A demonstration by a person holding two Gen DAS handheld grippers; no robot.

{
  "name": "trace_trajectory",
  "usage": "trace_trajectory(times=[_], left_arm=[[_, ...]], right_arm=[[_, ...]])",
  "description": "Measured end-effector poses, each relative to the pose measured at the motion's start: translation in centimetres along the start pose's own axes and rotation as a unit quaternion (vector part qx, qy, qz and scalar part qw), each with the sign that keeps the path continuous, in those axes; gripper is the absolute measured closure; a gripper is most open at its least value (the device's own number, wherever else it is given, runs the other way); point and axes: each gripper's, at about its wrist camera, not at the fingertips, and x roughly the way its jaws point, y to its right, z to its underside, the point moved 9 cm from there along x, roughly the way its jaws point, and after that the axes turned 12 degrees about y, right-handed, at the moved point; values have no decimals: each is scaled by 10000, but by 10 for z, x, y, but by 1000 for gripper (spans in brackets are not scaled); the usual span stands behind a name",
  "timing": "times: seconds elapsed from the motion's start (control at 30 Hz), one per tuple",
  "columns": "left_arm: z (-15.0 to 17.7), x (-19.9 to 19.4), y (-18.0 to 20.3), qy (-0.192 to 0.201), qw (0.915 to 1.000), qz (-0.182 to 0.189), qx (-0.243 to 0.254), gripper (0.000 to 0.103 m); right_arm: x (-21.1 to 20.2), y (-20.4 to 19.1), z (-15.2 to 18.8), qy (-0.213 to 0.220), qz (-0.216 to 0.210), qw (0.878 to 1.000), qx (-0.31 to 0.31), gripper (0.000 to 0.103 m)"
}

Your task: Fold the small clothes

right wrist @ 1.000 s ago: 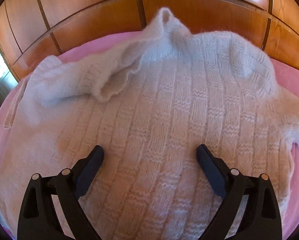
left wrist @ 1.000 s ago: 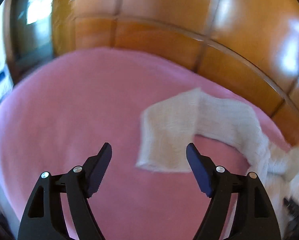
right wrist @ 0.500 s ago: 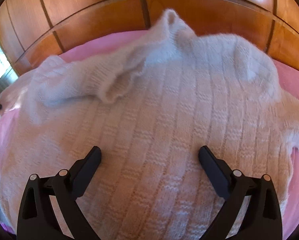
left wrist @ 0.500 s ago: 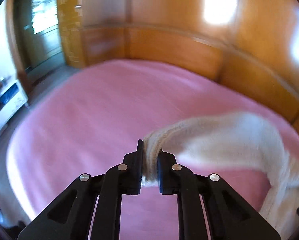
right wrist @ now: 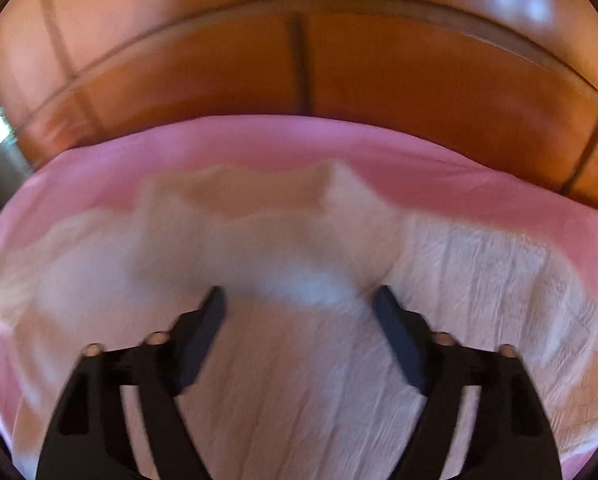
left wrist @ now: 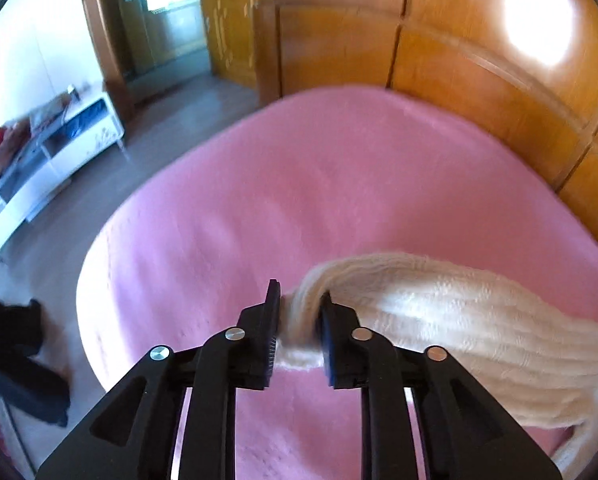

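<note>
A cream knitted sweater (right wrist: 319, 360) lies spread on the pink bed (right wrist: 479, 184). In the left wrist view my left gripper (left wrist: 299, 332) is shut on the cuff end of one sleeve (left wrist: 439, 320) and holds it raised above the pink bed cover (left wrist: 279, 200). The sleeve trails off to the right. In the right wrist view my right gripper (right wrist: 299, 312) is open and empty, hovering over the sweater's body; the view is blurred.
A wooden headboard (right wrist: 299, 60) runs along the far side of the bed, also in the left wrist view (left wrist: 479, 80). Left of the bed are bare floor (left wrist: 99, 208), a white low cabinet (left wrist: 51, 152), a doorway (left wrist: 167, 12) and a dark object (left wrist: 15, 360).
My left gripper closed on the sleeve cuff and lifted it up off the bed. The right gripper stayed open and pulled back from the sweater, and its jaws have come closer together.
</note>
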Motion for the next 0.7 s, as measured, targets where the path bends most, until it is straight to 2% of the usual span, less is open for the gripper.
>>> trace_trajectory(times=[0.03,0.1,0.13,0.2,0.3,0.37,0.4,0.47,0.5,0.53,0.57,0.6,0.67,0.7], left_arm=[[7,-2,-10,25,9999,-105,15,78],[8,-1,-22,102,9988,-459,123,63],[7,-3,-28,185,9978,-617,147,61],[8,-11,-31,323,9980,-543,46,59],[21,-28,-7,315,9993,211,-11,59],[37,-50,30,347,9945,976,172,59],[45,-55,42,275,9921,1199,237,59],[77,-77,83,-116,9767,2106,393,59],[98,-92,106,-372,9597,2755,421,57],[116,-105,121,-575,9459,3164,432,50],[129,-113,129,-727,9364,3401,471,41],[151,-128,141,-944,9178,3816,558,41],[178,-147,149,-1164,8963,4228,651,41],[194,-159,152,-1292,8822,4474,689,41]], right_arm=[[-3,0,2,32,-10,10000,23,21],[-19,-2,7,119,-44,9999,-2,18],[-27,0,10,152,-94,9998,30,17],[-51,1,22,238,-249,9993,168,14],[-85,-9,46,274,-555,9978,225,12],[-100,-18,65,200,-642,9975,231,11],[-105,-20,70,183,-661,9974,219,11],[-125,-24,91,206,-646,9976,141,10],[-130,-23,96,215,-597,9979,121,10],[-139,-19,103,237,-524,9983,106,10],[-150,-13,111,254,-452,9986,121,10],[-159,-7,117,245,-383,9988,161,10],[-179,19,130,212,-193,9989,358,10],[-187,29,134,204,-121,9987,445,10]])
